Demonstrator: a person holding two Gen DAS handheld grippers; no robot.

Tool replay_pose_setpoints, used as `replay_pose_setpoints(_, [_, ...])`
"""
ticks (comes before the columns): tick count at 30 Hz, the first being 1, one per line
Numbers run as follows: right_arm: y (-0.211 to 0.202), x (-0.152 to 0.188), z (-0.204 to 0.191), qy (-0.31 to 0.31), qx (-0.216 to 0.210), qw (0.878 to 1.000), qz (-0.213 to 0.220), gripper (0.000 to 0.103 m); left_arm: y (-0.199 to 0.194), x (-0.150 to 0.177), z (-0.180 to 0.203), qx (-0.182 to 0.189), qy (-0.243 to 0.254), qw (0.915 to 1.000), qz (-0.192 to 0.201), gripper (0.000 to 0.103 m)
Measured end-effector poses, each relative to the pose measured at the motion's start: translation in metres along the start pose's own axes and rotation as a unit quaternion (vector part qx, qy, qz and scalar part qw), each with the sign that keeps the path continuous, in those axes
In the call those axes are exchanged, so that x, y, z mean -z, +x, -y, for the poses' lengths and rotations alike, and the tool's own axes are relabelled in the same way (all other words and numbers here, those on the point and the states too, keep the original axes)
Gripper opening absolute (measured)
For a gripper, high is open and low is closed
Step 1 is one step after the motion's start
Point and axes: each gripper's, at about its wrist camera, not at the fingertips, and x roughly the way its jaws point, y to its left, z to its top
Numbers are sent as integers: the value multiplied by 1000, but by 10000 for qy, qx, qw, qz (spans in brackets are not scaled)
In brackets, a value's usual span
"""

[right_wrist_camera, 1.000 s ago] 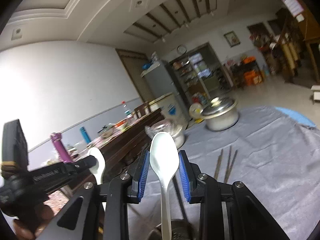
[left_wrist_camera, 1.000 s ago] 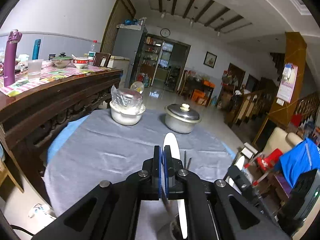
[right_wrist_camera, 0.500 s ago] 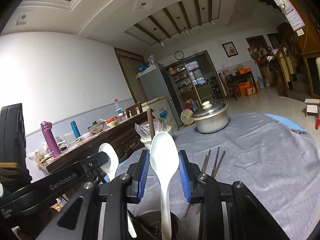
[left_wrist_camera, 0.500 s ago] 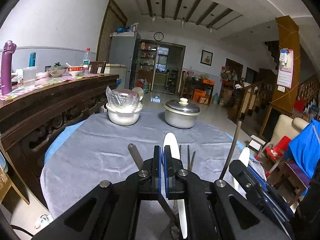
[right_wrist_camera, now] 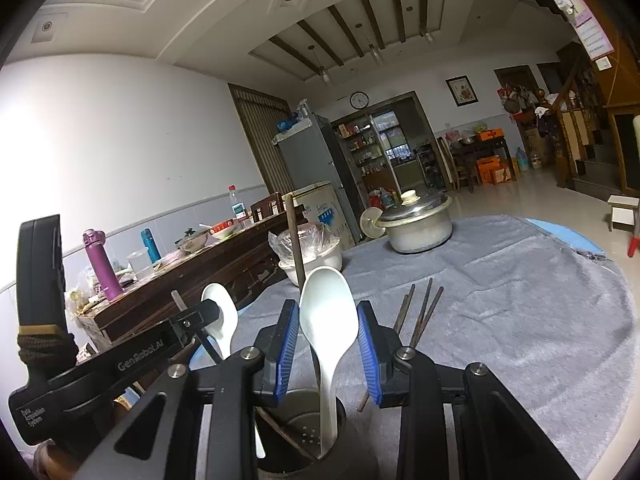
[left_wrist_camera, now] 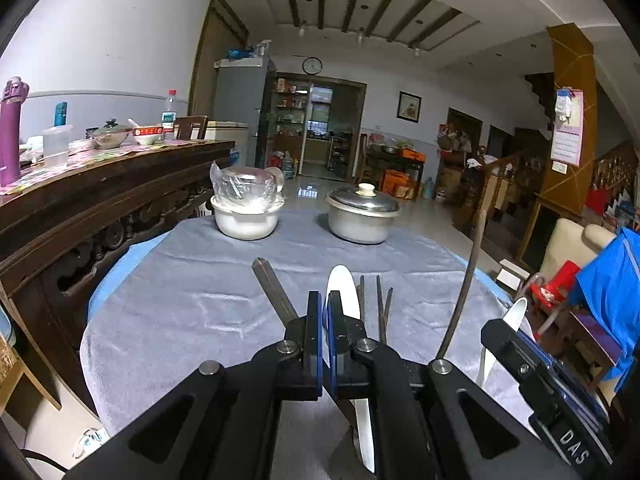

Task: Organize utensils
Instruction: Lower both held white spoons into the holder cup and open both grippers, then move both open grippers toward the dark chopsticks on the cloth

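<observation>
The left wrist view is showing the left gripper with its blue pads pressed almost together on a white spoon, whose bowl is sticking up just past the fingertips; the handle is going down toward the bottom edge, where the holder is hardly showing in this view. The right wrist view is showing what the other misses: a perforated metal utensil holder is standing right under the right gripper, and a second white spoon is standing in it between the blue pads, which are spread apart and not touching it. In this same view the left gripper is appearing at the left with its own spoon, and the words "GenRobot.AI" and "Data Acquisition System" are readable on its black body. In the left wrist view the letters "DAS" are showing on the right gripper. Some dark chopsticks are lying on the grey tablecloth just beyond the holder, and one more chopstick is standing up from the holder behind the spoon. Farther away a lidded steel pot and a white bowl covered with plastic are sitting well apart from the grippers.
</observation>
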Motion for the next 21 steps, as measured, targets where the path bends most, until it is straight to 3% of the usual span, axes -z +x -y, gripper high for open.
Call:
replay_pose_setpoints(5, [-4,-1,1,-31,-10,10000,-59,33,-3,2,0,143,77,9998,-100,3])
replay_pose_setpoints(8, [-7,-2,5,57,18,10000,-55,45,-7,0,-3,161,36,9998,-102,3])
replay_pose_setpoints(12, [-10,-6,15,247,132,9996,30,45,-19,-8,-7,112,-13,9999,75,4])
replay_pose_setpoints(14, [-10,-9,23,371,241,9990,8,45,-26,-13,-10,48,-37,9998,199,14])
replay_pose_setpoints(16, [-10,-11,32,503,353,9981,-20,45,-32,-18,-17,-63,-105,9993,349,35])
replay_pose_setpoints(18, [-10,-11,41,654,432,9969,-65,45,-36,-23,-23,-149,-178,9987,450,41])
replay_pose_setpoints(21, [-10,-11,57,952,563,9937,-170,45,-39,-33,-37,-311,-297,9978,512,42])
